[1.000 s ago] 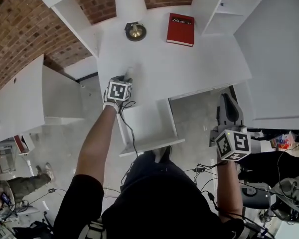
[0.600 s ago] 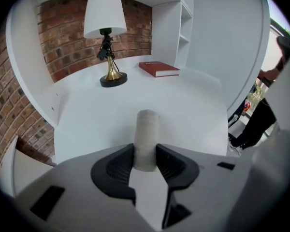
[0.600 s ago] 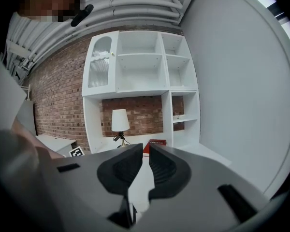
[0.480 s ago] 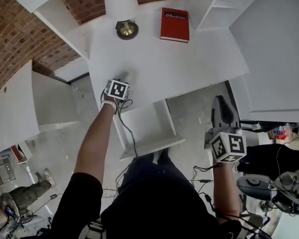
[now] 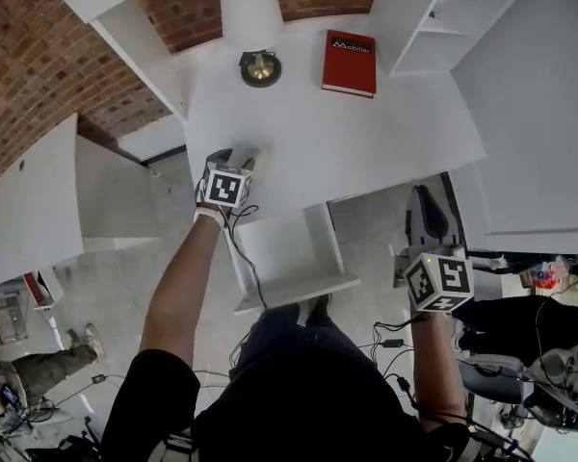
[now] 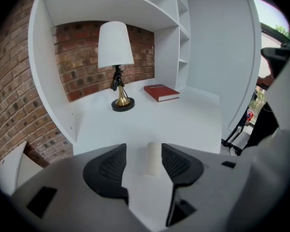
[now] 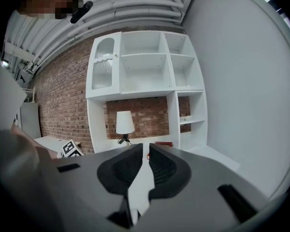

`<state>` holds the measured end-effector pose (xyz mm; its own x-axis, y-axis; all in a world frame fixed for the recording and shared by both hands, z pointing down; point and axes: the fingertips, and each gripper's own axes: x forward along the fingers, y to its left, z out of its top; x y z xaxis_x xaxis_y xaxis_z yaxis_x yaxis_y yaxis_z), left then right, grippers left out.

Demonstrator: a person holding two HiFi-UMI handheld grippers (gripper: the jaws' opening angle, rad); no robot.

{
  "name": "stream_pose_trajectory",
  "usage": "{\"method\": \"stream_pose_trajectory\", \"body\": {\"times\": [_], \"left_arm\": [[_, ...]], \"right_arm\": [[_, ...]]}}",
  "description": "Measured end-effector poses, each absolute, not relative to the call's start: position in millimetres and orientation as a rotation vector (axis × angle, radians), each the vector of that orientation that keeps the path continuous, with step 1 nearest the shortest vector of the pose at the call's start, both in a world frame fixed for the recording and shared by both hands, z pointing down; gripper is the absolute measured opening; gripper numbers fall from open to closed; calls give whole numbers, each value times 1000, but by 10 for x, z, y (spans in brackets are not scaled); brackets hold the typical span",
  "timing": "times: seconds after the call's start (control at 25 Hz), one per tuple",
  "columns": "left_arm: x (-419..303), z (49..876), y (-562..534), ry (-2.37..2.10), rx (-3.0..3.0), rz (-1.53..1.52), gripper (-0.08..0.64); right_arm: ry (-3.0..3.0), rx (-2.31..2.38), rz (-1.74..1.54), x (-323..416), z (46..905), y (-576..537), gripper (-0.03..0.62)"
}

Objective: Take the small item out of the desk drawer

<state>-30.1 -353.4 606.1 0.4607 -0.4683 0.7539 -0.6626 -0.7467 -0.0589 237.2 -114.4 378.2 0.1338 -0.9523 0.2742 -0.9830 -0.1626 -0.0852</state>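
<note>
Small item (image 6: 153, 158), white cylinder, lies on desk (image 5: 366, 133) between left claw (image 6: 143, 153) jaws. Jaws apart, gap each side, no grip; judged already out of drawer and parked on desk.
Drawer (image 5: 287, 258) open at left claw's 5 o'clock.
Right claw (image 7: 146, 152) low at 4 o'clock, jaws a narrow slit apart, empty, kept clear.

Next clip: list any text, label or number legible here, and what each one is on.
"Mobilier": white print on the cover of the red book lying on the desk, read in the head view.
The same cover in the left gripper view: too blurred to read.
The marker cubes: square patterns only, no words.
</note>
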Motion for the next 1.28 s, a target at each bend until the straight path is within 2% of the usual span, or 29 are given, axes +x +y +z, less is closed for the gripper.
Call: {"method": "stream_pose_trajectory", "body": {"times": [0.96, 1.28], "left_arm": [[-522, 2794, -2500, -1255, 2768, 182, 213], [-605, 2040, -2007, -1286, 2824, -55, 173]], "right_arm": [[-2340, 2199, 40, 1828, 2573, -1359, 66], [-2401, 2197, -99, 1707, 2077, -1215, 66]]}}
